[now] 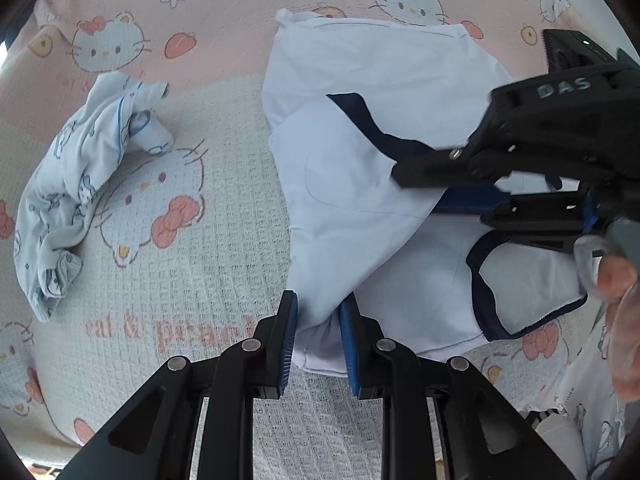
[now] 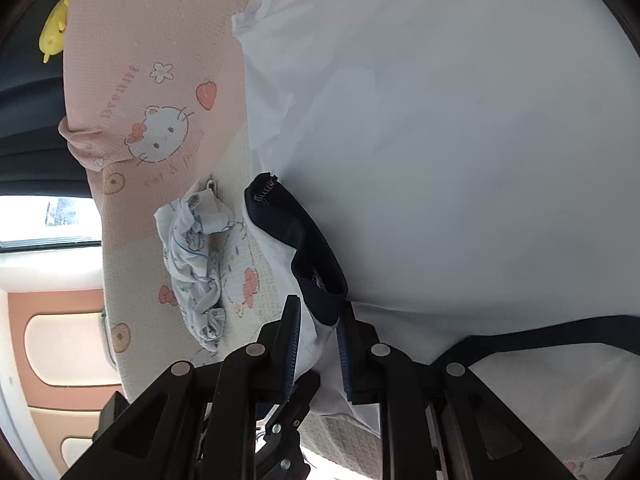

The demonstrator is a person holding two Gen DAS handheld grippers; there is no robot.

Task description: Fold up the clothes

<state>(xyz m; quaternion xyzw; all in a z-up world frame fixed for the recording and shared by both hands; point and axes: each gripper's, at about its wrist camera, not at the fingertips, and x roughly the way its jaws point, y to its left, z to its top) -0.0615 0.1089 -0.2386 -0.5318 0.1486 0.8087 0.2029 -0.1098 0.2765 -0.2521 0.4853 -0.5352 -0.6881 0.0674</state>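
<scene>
A white top with navy trim (image 1: 360, 168) lies spread on a bed cover printed with cartoon cats (image 1: 168, 216), partly lifted and doubled over itself. The left gripper (image 1: 318, 332) is clamped on a bunched white hem at the near edge, the cloth pinched between its blue fingers (image 1: 289, 344). In the right wrist view the right gripper (image 2: 318, 344) is closed on a sleeve end, white fabric and the navy cuff (image 2: 316, 268) being caught between the pads; no earlier picture is given, so nothing more is said of its closing. A crumpled patterned garment (image 1: 76, 192) lies well apart to the left and is best left untouched.

The step in hand is judged to be a fold of the sleeve side across the body. It is done well if both grips are kept firm, the two held points are carried together at an even height so the cloth stays taut between them, and the edge is laid parallel to the opposite side. A single layer should be checked for in each grip, since bunching would leave a wrinkled fold.
</scene>
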